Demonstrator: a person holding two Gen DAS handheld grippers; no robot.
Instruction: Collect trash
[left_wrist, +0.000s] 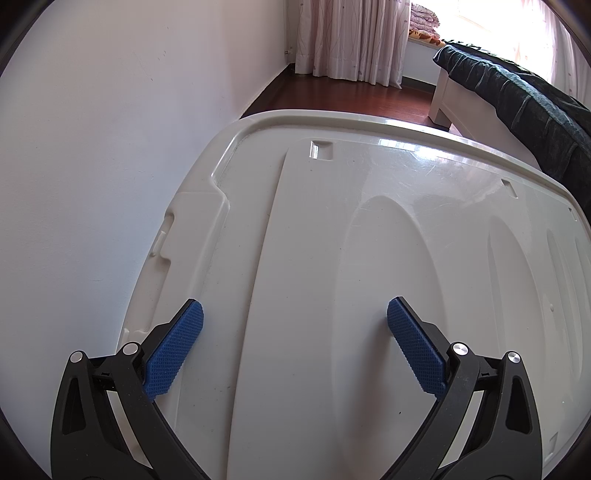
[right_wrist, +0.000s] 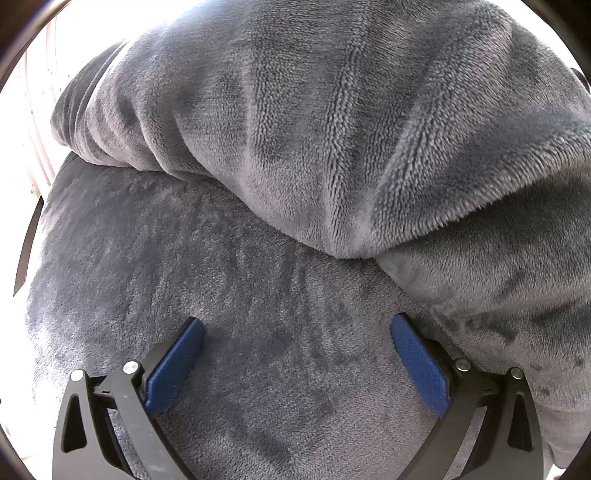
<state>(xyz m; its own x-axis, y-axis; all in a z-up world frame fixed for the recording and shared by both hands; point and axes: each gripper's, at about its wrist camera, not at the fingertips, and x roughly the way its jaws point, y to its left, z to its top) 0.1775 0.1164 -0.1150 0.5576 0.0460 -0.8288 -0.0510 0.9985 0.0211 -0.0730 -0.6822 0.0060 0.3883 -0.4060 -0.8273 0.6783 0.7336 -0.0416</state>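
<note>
No trash shows in either view. My left gripper (left_wrist: 295, 314) is open, its blue pads spread wide just above a white plastic lid (left_wrist: 369, 229) that fills most of the left wrist view. Nothing lies between its fingers. My right gripper (right_wrist: 297, 326) is also open and empty, hovering close over a grey plush blanket (right_wrist: 295, 147). A thick fold of that blanket rises just beyond the fingertips and covers whatever is beneath it.
A white wall (left_wrist: 110, 147) stands to the left of the lid. Beyond the lid are a dark wooden floor (left_wrist: 351, 96), pink curtains (left_wrist: 351, 37) and a white bed frame (left_wrist: 447, 99) draped with a dark cover (left_wrist: 517, 99).
</note>
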